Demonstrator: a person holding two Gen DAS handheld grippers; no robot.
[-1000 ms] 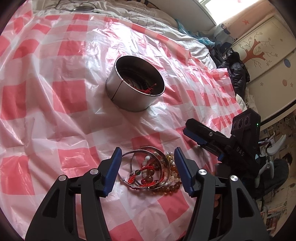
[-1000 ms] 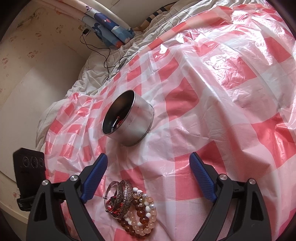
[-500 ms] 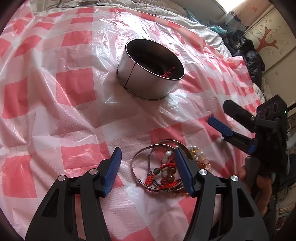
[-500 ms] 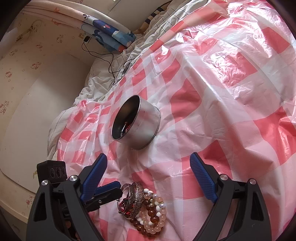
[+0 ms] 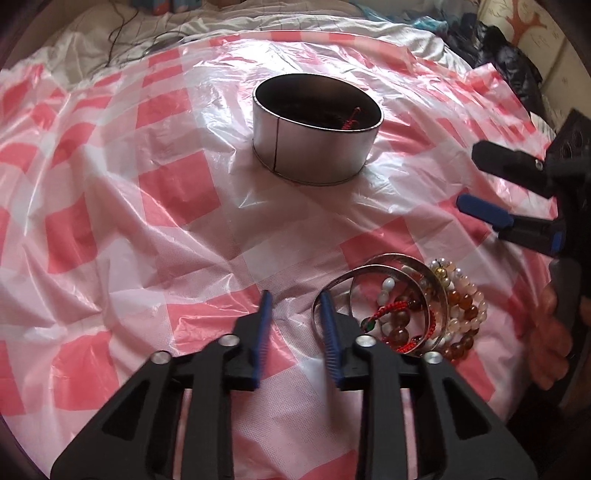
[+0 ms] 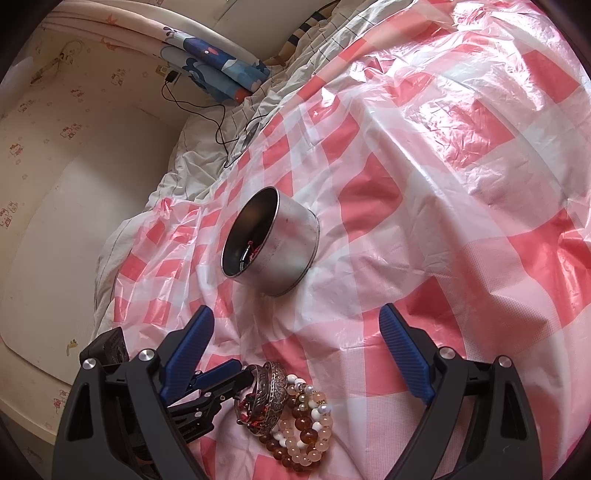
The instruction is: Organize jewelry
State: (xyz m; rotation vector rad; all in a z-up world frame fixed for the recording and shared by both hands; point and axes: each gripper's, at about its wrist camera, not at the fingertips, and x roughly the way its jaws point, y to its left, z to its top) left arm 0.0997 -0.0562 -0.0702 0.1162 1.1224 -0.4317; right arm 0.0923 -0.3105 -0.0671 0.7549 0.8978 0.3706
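Observation:
A heap of bracelets lies on the red-and-white checked plastic sheet (image 5: 177,192): silver bangles (image 5: 373,269) (image 6: 271,391), a red cord bracelet (image 5: 391,308), and beaded bracelets (image 5: 463,306) (image 6: 306,428). My left gripper (image 5: 295,306) (image 6: 240,382) points down at the heap's left edge. Its jaws are closing and a narrow gap still shows. The bangle's left rim sits at the right finger (image 5: 328,325), and the pads do not pinch it. My right gripper (image 6: 295,314) (image 5: 472,179) hangs wide open and empty over the heap. A round metal tin (image 5: 314,155) (image 6: 288,251) stands farther back with a red cord (image 5: 351,120) inside.
The sheet covers a bed with white bedding (image 5: 221,26). A black cable (image 6: 221,122) runs across the bedding near a blue patterned pillow (image 6: 218,70). Dark clothing (image 5: 506,55) lies past the far right corner. A person's hand (image 5: 550,328) holds the right gripper.
My left gripper's jaws have narrowed from wide to a small gap. It has shifted left of the heap and tipped downward. The right gripper has kept still and open.

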